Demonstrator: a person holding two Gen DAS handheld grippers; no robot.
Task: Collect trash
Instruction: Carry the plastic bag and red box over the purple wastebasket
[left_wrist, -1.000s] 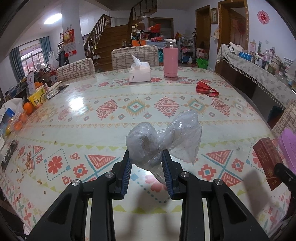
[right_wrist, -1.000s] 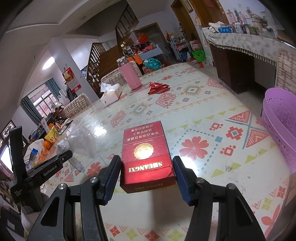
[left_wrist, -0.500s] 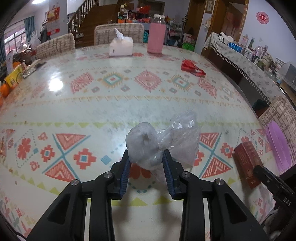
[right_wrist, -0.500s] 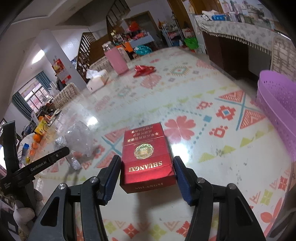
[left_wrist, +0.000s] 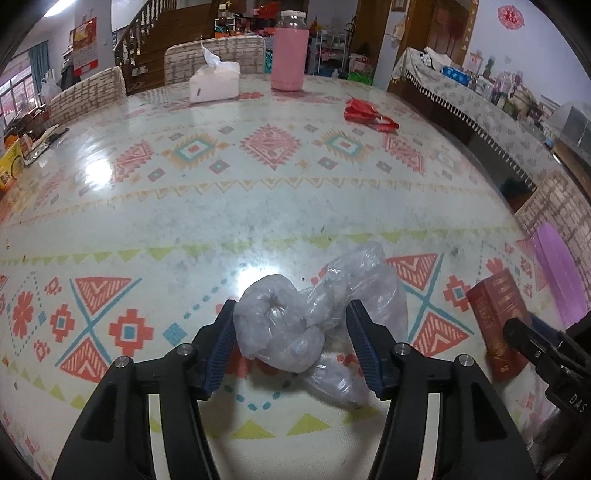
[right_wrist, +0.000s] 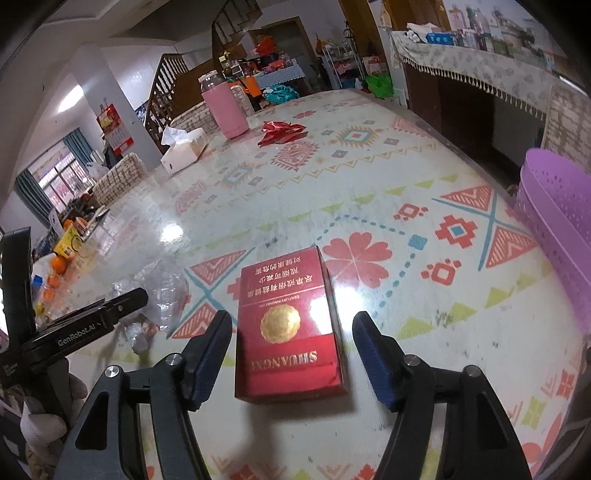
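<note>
Nothing collected yet: left gripper (left_wrist: 290, 345) and right gripper (right_wrist: 291, 354) have just been opening, fingers clear of the bag (left_wrist: 317, 317) and red box (right_wrist: 290, 325), both on the desk (left_wrist: 258, 192); purple basket (right_wrist: 561, 229) awaits.

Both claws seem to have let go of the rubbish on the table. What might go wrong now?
The crumpled plastic bag sprawls past the open left claw, so a regrip may catch only a loose fold. The red carton lies flat between the open right claw pads, apart from both. Neither sits in the purple basket yet.
</note>
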